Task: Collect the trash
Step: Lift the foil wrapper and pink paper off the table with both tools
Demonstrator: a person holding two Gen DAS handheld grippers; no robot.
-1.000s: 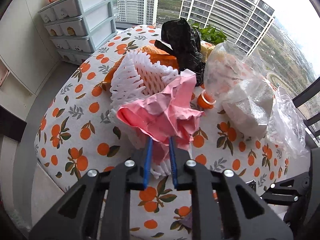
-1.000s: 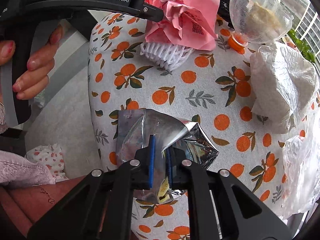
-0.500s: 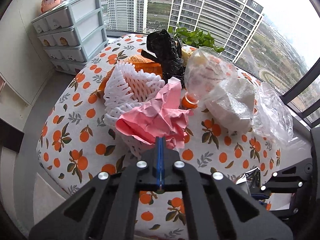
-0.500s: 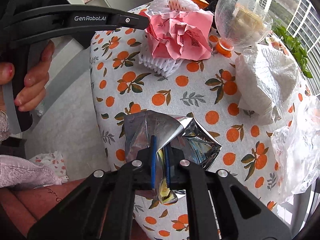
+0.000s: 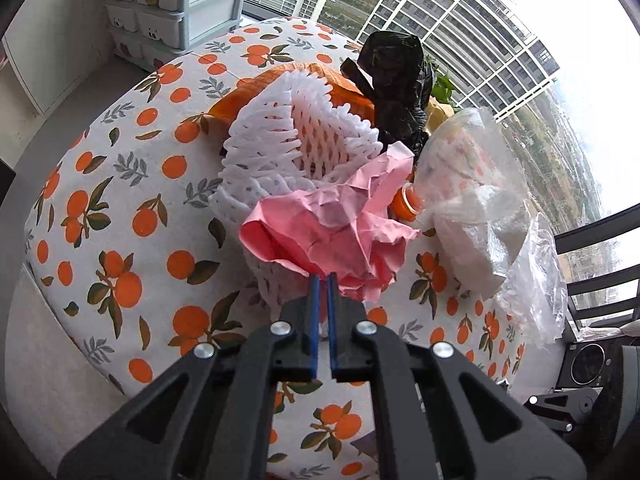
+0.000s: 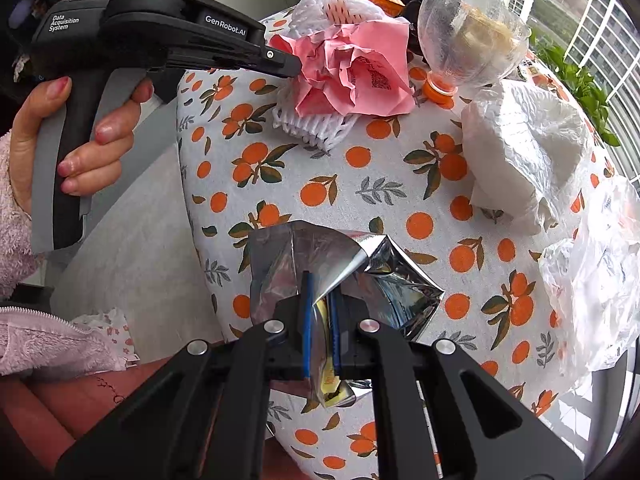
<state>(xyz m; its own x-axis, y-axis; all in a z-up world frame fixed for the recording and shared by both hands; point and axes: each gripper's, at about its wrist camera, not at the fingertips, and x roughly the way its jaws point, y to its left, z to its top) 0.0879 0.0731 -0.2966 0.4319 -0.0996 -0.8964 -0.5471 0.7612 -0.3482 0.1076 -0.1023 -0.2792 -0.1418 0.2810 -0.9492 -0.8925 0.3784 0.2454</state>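
Observation:
My left gripper (image 5: pixel 321 280) is shut on the near edge of a crumpled pink paper (image 5: pixel 336 224), which rests on a white foam fruit net (image 5: pixel 288 148). In the right wrist view the left gripper (image 6: pixel 294 68) meets the pink paper (image 6: pixel 356 76) over the foam net (image 6: pixel 316 128). My right gripper (image 6: pixel 321 280) is shut on a silver foil wrapper (image 6: pixel 384 280), held over the table's near edge.
On the orange-print tablecloth (image 5: pixel 132 184) lie a black bag (image 5: pixel 396 76), an orange wrapper (image 5: pixel 256 88), a clear bottle with orange cap (image 6: pixel 468 40), white crumpled paper (image 6: pixel 520 148) and clear plastic film (image 6: pixel 600 272). A drawer unit (image 5: pixel 180 4) stands far left.
My left gripper closed from open onto the pink paper's edge. The right gripper kept its hold on the foil wrapper and shifted slightly.

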